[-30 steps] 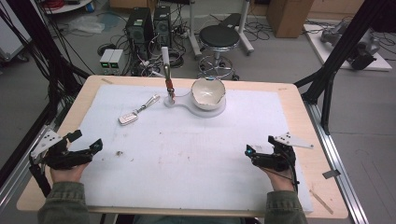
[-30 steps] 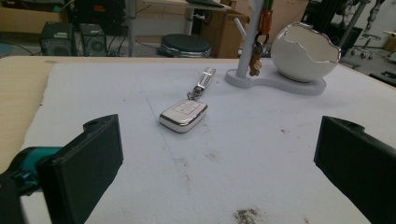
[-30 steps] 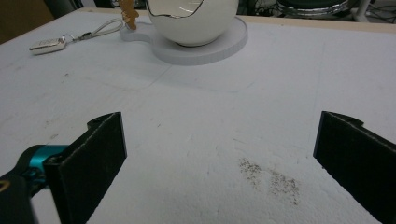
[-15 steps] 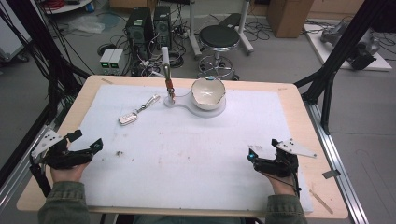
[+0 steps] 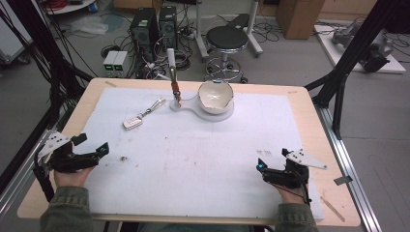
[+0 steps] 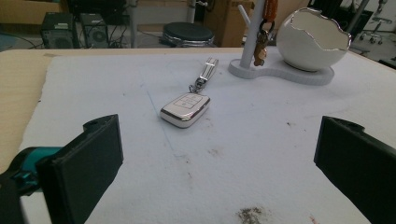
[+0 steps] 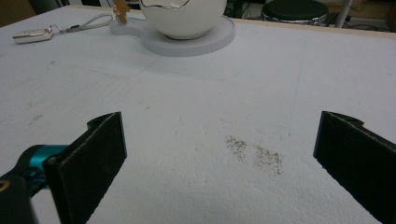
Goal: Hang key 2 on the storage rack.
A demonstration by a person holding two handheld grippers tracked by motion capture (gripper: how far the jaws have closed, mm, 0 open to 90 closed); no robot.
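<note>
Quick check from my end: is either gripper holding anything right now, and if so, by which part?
Nothing is held. The left gripper and right gripper are both open over bare mat; the key fob lies untouched ahead of the left one.

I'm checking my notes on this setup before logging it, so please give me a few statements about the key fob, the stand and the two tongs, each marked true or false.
1. The key fob lies flat on the white mat, apart from both tongs. True.
2. The left tongs are shut on the key fob. False: their jaws stand wide open with nothing between them.
3. The eggshell-shaped bowl sits on a white stand with an upright post. True.
4. The right tongs hold the bowl. False: they are open near the table's near edge, far from it.
5. The key fob lies to the right of the bowl in the high view. False: it lies to its left.
</note>
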